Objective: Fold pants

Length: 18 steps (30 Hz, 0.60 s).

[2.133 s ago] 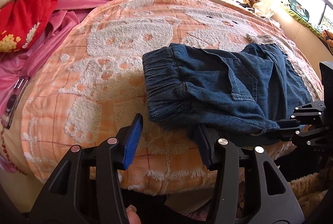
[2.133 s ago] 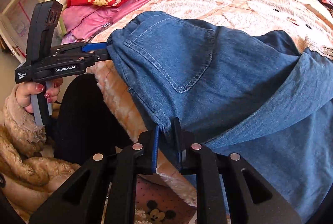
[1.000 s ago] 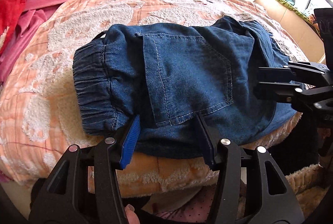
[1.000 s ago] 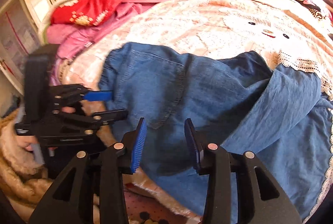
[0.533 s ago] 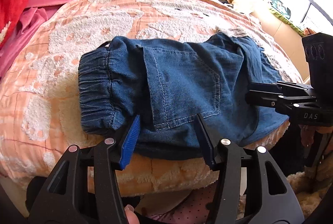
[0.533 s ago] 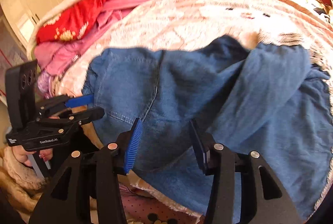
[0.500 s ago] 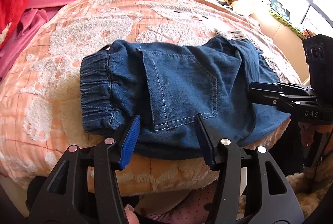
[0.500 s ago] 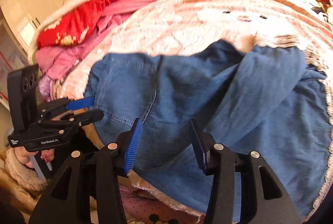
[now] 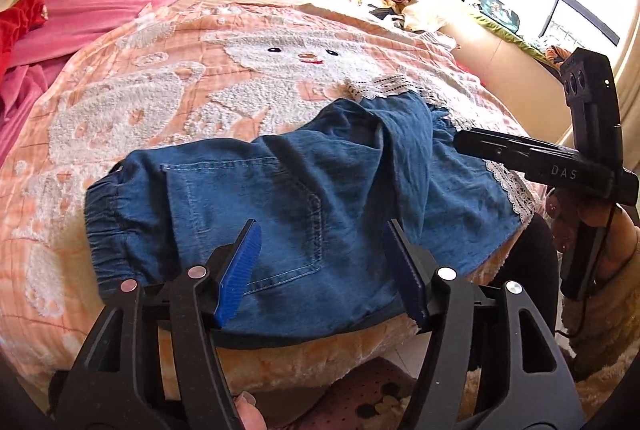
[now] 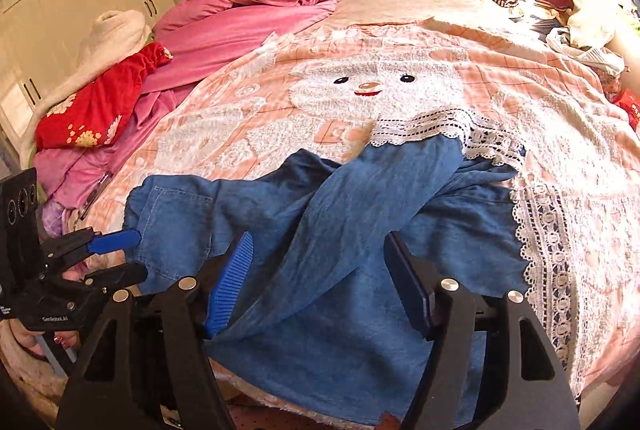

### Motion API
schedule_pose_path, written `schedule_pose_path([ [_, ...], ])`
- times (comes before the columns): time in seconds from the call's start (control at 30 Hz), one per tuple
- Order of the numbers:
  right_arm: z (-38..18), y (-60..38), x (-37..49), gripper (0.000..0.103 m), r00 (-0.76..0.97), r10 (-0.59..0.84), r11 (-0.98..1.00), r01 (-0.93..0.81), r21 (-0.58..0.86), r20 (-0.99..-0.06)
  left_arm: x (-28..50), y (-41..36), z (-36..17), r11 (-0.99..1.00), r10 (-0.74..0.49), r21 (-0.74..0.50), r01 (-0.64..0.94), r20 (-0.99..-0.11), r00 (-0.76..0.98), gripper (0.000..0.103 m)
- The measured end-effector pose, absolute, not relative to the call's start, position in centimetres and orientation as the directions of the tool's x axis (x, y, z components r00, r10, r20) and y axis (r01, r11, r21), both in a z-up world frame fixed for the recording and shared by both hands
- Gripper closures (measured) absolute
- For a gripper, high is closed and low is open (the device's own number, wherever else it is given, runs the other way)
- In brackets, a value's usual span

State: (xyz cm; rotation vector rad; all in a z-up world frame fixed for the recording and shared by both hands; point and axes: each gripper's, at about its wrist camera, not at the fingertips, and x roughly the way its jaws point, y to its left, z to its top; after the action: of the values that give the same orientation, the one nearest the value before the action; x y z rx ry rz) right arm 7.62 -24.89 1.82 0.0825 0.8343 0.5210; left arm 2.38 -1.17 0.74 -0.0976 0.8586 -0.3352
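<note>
I judged the step in hand to be letting go of a fold cleanly, so the thing to do well was to spread both sets of fingers fully and draw them off the cloth without dragging the layers askew.

The dark blue denim pants with white lace hems [image 9: 304, 198] lay partly folded near the front edge of the peach bedspread with a white fluffy bear pattern [image 9: 132, 118], waistband toward my left, one leg thrown diagonally across the other.

My left gripper [image 9: 322, 270] was opening, its blue ribbed pads clear of the cloth, hovering over the back pocket with nothing pinched. My right gripper [image 10: 318, 282] was opening too, released, poised above the crossed leg, the denim beneath the gap but not squeezed.
</note>
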Motion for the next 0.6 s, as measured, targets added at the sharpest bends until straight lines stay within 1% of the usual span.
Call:
schedule_pose_path([
  [0.27, 2.2, -24.4, 11.1, 0.036, 0.590, 0.398, 0.898, -0.406, 0.168, -0.703, 4.5, -5.8, -1.1, 0.887, -0.452, -0.313, 0.339, -0.738, 0.501, 0.048],
  [0.37, 2.1, -23.4, 12.8, 0.036, 0.598, 0.363, 0.905, -0.409, 0.117, -0.715, 5.5, -7.5, -2.0, 0.874, -0.472, -0.331, 0.355, -0.748, 0.466, 0.053],
  [0.43, 1.9, -22.7, 14.1, 0.036, 0.594, 0.359, 0.902, -0.419, 0.104, -0.720, 6.0, -8.2, -2.5, 0.873, -0.474, -0.335, 0.355, -0.756, 0.451, 0.055],
  [0.47, 1.8, -22.4, 14.7, 0.036, 0.593, 0.351, 0.903, -0.419, 0.095, -0.725, 6.2, -8.5, -2.7, 0.872, -0.475, -0.338, 0.354, -0.758, 0.447, 0.059],
  [0.53, 1.5, -21.6, 16.0, 0.036, 0.588, 0.344, 0.900, -0.428, 0.080, -0.732, 7.0, -9.0, -3.3, 0.871, -0.479, -0.352, 0.341, -0.762, 0.436, 0.060],
  [0.6, 1.0, -21.0, 17.5, 0.036, 0.574, 0.332, 0.901, -0.429, 0.070, -0.748, 7.7, -9.4, -3.7, 0.870, -0.485, -0.370, 0.326, -0.765, 0.424, 0.067],
])
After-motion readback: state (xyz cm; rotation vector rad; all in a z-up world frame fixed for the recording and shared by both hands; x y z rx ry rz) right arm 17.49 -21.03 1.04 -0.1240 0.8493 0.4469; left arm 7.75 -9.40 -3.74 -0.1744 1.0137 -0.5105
